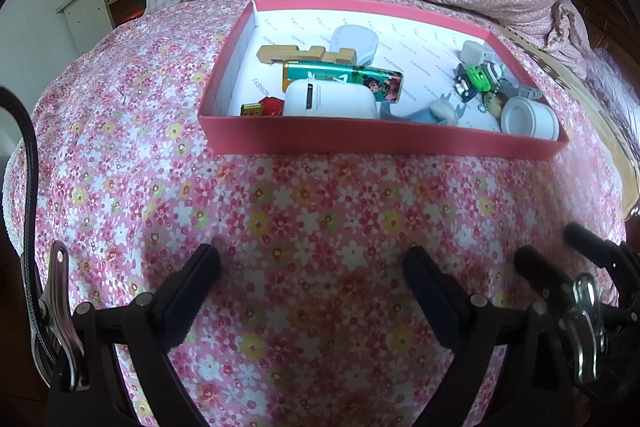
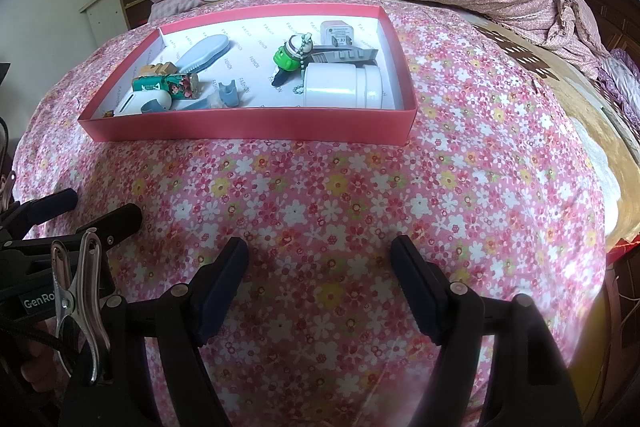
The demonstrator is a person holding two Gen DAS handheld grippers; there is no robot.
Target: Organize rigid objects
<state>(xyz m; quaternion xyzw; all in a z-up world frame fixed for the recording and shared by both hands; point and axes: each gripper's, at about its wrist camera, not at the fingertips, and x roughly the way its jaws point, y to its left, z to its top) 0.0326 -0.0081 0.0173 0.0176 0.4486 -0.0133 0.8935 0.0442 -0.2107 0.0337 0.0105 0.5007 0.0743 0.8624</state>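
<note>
While both grippers hang low over pink floral bedsheet, nothing's gripped. Left gripper level, black fingers spread wide, aimed at shallow pink cardboard box just ahead. Right gripper alongside it, jaws also wide apart, empty. Box holds white round jar, green toy figure, green printed tin, wooden block, white case.

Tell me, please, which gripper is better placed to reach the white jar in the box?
The right gripper, probably. The white jar lies at the right end of the box, nearly straight ahead of its open fingers. For the left gripper it sits far right.
</note>
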